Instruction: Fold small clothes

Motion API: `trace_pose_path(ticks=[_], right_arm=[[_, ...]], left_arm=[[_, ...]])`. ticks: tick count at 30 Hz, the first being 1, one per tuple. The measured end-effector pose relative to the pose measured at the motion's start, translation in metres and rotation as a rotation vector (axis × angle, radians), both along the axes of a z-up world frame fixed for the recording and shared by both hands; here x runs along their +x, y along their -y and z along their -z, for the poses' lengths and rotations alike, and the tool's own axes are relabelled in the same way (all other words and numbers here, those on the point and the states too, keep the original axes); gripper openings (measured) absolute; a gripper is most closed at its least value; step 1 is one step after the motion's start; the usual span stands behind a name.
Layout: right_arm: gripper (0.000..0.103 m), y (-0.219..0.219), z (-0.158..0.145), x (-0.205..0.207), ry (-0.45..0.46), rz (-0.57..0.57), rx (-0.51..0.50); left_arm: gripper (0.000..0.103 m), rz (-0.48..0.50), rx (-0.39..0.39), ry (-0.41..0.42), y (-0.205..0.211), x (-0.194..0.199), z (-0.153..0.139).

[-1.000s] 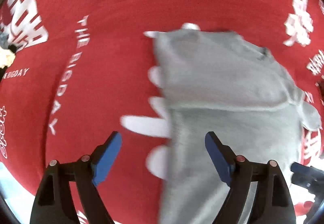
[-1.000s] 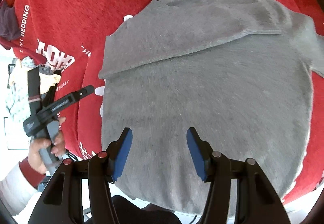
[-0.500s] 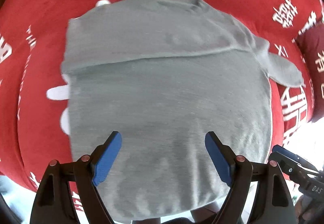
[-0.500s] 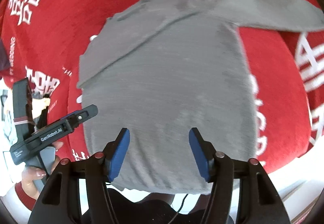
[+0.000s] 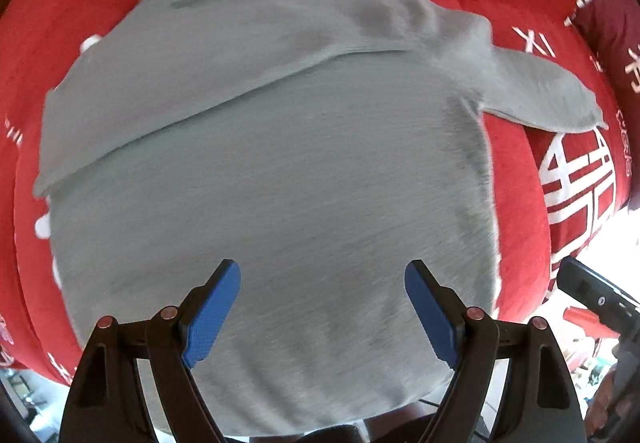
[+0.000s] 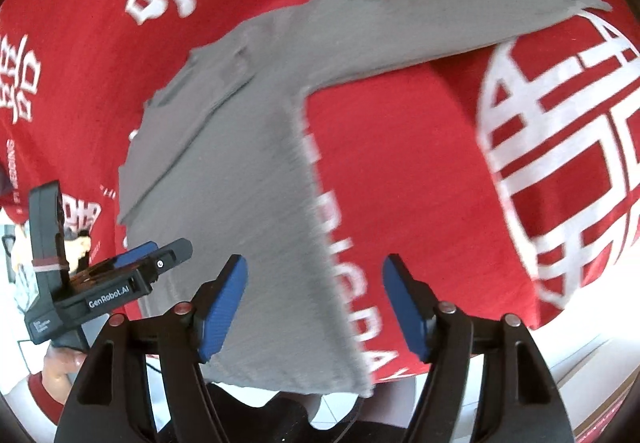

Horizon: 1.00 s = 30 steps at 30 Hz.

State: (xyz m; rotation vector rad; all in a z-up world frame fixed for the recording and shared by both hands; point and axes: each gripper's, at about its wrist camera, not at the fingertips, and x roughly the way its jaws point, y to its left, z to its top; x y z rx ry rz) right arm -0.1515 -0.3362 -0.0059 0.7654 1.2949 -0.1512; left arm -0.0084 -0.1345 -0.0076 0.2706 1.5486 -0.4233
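Across the middle of the left wrist view, a grey sweater [image 5: 272, 171] lay spread flat on a red cloth [image 5: 516, 211] printed with white characters. One sleeve was folded across its chest as a band running from the left edge up toward the right, while the other sleeve [image 5: 540, 91] stuck out toward the right of the frame. The hem sat at the bottom of the frame, between the black arms of the tool.

At the bottom centre of that view, the left gripper [image 5: 322, 309] hung over the lower body of the sweater with its jaws set wide apart. The blue pads [image 5: 212, 317] gripped nothing, and whether they brushed the knit could not be told.

In the right wrist view, the sweater [image 6: 240, 179] filled the centre-left, its free sleeve [image 6: 460, 15] reaching to the upper right over a large white emblem [image 6: 560, 171]. The right gripper [image 6: 314, 307] sat at the bottom centre with its jaws opening; the sweater's right-hand side edge ran down between them, but neither pad pressed on it. At the lower left of that frame, the left gripper [image 6: 156, 263] showed from the side, held by a hand [image 6: 60, 367] with a red cuff.
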Motion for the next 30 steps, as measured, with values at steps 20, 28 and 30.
trace_pose_path(ticks=[20, 28, 30], right_arm=[[0.074, 0.206, 0.035, -0.011, 0.159, 0.452, 0.057], [0.074, 0.243, 0.046, 0.004, 0.303, 0.614, 0.141], [0.072, 0.248, 0.047, 0.01, 0.316, 0.638, 0.152]], left_arm=[[0.085, 0.018, -0.016, 0.102, 0.132, 0.045, 0.009], [0.085, -0.03, -0.011, 0.121, 0.146, 0.062, 0.019], [0.085, -0.023, -0.006, 0.136, 0.148, 0.064, 0.018]])
